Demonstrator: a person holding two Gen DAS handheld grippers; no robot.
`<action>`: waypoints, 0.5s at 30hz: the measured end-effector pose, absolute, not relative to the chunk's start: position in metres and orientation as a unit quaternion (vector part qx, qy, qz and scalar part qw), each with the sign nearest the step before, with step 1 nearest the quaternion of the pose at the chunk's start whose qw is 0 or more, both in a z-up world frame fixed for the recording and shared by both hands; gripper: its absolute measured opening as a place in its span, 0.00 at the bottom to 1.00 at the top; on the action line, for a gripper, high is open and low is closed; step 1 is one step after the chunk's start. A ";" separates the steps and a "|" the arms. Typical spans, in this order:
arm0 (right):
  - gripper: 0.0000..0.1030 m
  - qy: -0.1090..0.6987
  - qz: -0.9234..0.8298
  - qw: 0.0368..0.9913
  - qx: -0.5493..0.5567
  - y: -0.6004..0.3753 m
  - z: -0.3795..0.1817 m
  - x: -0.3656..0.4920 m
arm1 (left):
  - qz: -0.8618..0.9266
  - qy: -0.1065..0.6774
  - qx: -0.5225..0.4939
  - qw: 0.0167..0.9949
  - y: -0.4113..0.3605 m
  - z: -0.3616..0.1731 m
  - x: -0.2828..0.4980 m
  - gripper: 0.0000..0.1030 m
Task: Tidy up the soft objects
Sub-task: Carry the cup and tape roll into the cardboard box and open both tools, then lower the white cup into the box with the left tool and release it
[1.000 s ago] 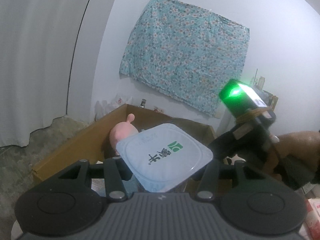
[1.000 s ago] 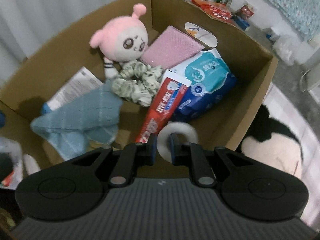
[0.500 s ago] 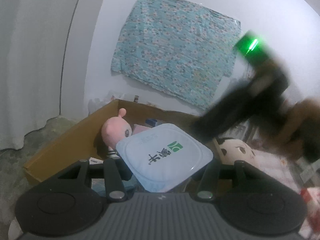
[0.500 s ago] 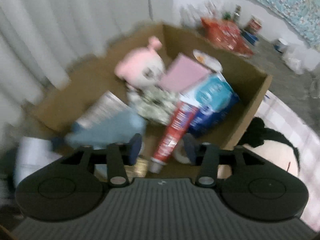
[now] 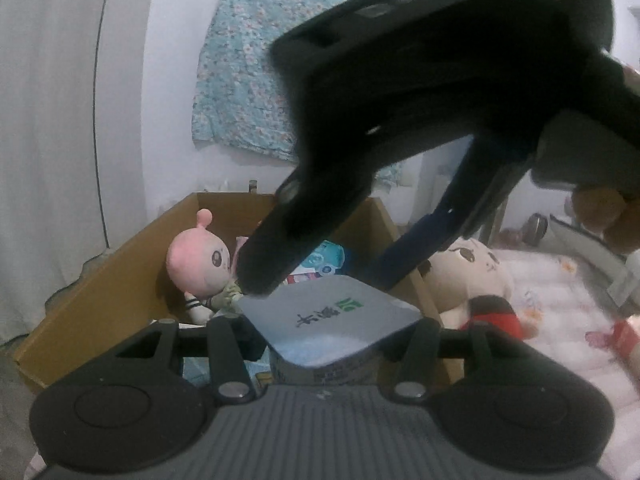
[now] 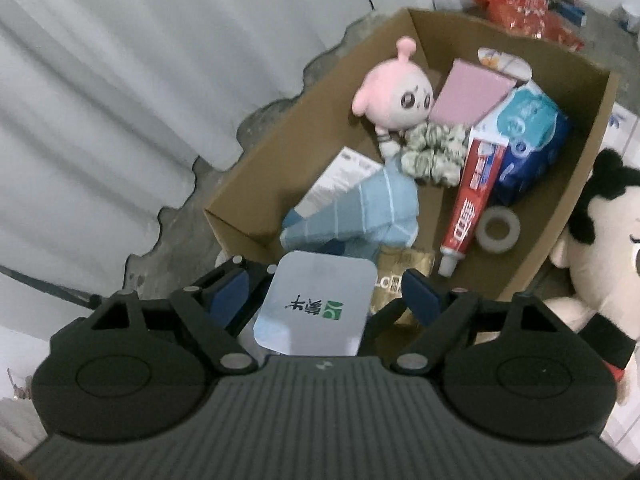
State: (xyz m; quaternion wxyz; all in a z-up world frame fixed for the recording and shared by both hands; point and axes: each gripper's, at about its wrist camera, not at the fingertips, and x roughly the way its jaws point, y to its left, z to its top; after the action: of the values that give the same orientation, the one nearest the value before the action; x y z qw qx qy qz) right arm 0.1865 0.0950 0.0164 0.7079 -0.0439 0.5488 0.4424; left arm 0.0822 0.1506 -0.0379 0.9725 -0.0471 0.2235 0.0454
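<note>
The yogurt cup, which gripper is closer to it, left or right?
Left. The left gripper is shut on the yogurt cup, gripping its sides. The right gripper hangs just above its foil lid, jaws just opened and clear of it.

Box [image 6: 256, 168] floor mostly taken. Far end: pink plush [image 6: 394, 98], pink pad [image 6: 470, 96], wipes pack [image 6: 524, 128]. Middle: scrunchie [image 6: 434, 148], toothpaste [image 6: 474, 198] lying lengthwise. Near end: blue cloth [image 6: 360, 212], gold packet [image 6: 400, 276]. Tape roll [image 6: 498, 230] sits by the right wall, just beside the toothpaste.

Bare cardboard shows only along the left wall near the far corner and in a patch near the tape.

Right gripper [image 5: 316, 276] hangs over the box mouth, jaws apart, directly above the cup [image 5: 332, 316] held by the left gripper [image 5: 332, 328]; it blocks entry from above there. Doll [image 6: 600, 248] crowds the box's right outer wall.
</note>
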 end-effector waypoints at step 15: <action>0.67 0.574 0.453 0.668 -0.136 0.119 0.001 0.190 | 0.034 0.236 -0.013 0.971 0.143 -0.048 0.087 0.51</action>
State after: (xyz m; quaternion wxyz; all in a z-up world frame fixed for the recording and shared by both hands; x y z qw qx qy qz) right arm 0.1902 0.1187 0.0011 0.6683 -0.1358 0.5743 0.4529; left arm 0.0871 0.1429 -0.0485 0.9711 -0.0134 0.2357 0.0344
